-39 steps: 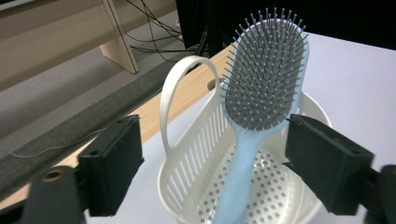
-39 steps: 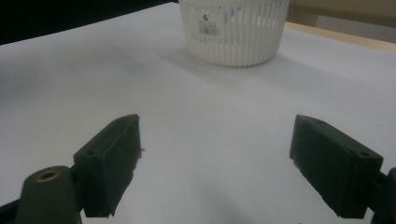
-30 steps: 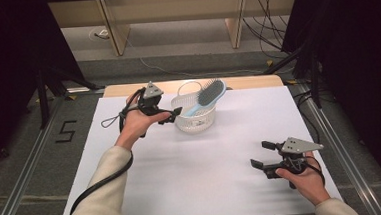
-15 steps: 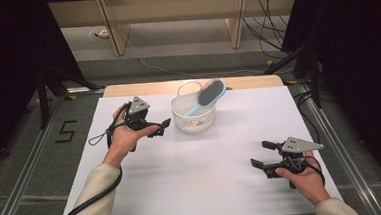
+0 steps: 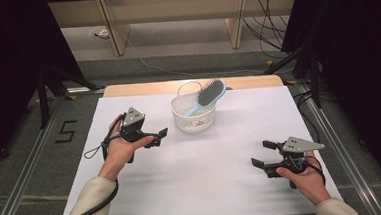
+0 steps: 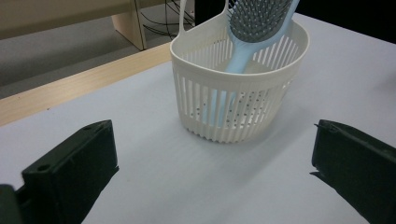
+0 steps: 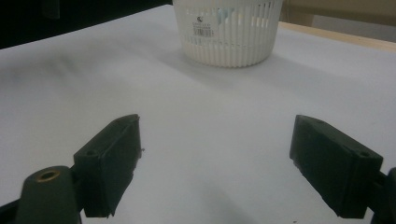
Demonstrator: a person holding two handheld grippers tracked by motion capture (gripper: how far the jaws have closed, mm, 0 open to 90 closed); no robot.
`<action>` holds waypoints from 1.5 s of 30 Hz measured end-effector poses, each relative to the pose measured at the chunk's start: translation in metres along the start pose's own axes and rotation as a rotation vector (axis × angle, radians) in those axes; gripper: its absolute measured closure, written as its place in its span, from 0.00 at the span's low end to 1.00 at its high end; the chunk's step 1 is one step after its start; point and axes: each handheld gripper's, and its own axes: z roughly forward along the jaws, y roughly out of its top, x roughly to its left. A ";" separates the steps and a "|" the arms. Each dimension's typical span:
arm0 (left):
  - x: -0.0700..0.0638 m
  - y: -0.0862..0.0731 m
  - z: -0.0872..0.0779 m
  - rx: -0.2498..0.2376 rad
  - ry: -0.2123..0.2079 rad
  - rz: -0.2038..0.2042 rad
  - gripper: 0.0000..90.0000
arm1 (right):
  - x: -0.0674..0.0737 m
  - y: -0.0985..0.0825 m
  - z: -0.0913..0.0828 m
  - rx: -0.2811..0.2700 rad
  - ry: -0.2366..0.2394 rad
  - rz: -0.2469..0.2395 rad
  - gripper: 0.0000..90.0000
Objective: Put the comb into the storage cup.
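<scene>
Hairbrush (image 5: 207, 95) stands in the white slatted basket (image 5: 194, 118) at the table's far middle, handle down, bristle head leaning up-right. Left gripper (image 5: 156, 136), jaws apart and empty, is nearer, just beside the basket; right gripper (image 5: 262, 153), likewise spread, sits well apart.

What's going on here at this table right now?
A person holds a claw in each hand over a white table. A blue hairbrush stands tilted in a white slatted basket, bristle head above the rim. The left claw is open and empty beside the basket; the right claw hangs open nearer the person.
</scene>
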 end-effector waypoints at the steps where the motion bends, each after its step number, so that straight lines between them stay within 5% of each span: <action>1: -0.001 -0.001 -0.002 -0.001 0.002 -0.003 0.00 | 0.000 0.000 0.000 0.000 -0.001 0.000 0.19; 15: -0.012 -0.026 -0.021 0.010 0.019 0.003 0.00 | 0.000 0.001 -0.001 0.000 0.000 0.001 0.19; 29: -0.026 -0.055 -0.037 0.035 0.021 0.054 0.00 | 0.001 0.001 -0.001 -0.004 0.003 -0.003 0.19; 45: -0.025 -0.076 -0.057 0.044 0.038 0.035 0.00 | 0.002 0.001 -0.001 0.001 0.006 -0.005 0.19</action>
